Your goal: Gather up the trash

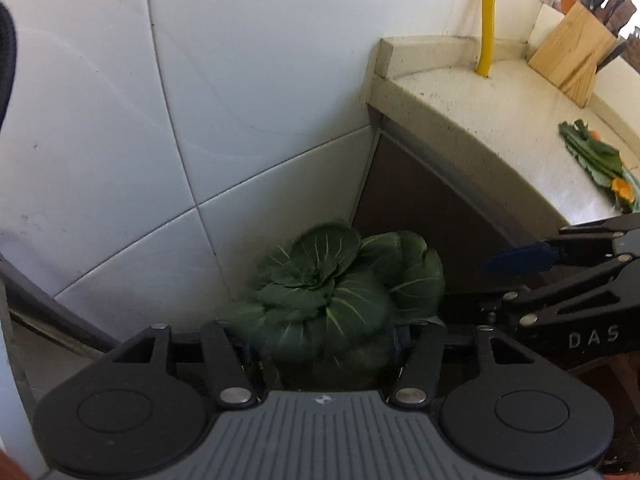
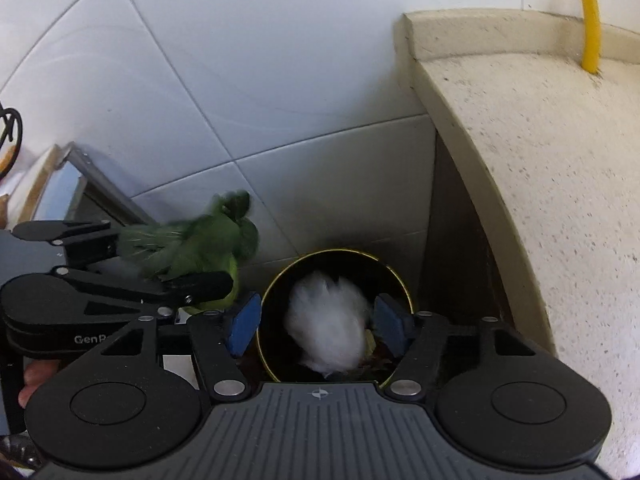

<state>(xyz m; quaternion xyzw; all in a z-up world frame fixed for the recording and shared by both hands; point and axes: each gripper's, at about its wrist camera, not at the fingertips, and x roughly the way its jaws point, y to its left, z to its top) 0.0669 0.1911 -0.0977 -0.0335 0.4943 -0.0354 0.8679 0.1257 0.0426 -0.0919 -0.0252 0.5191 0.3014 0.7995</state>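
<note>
Greens (image 1: 332, 296) sit clamped in the left gripper (image 1: 324, 346), held just left of the black bin (image 2: 276, 280) and not yet over it. The right gripper (image 2: 318, 322) hangs above the bin mouth with its fingers spread and holding nothing; a blurred white wad (image 2: 326, 322) lies below them, so that piece looks dropped. More leaves and peel (image 1: 600, 164) wait at the countertop's (image 1: 500, 120) right edge. White tiled wall (image 2: 240, 80) stands behind.

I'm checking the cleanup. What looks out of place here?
Leafy scraps and orange peel lie loose on the counter, not yet binned. The left gripper holds greens beside the bin.
</note>
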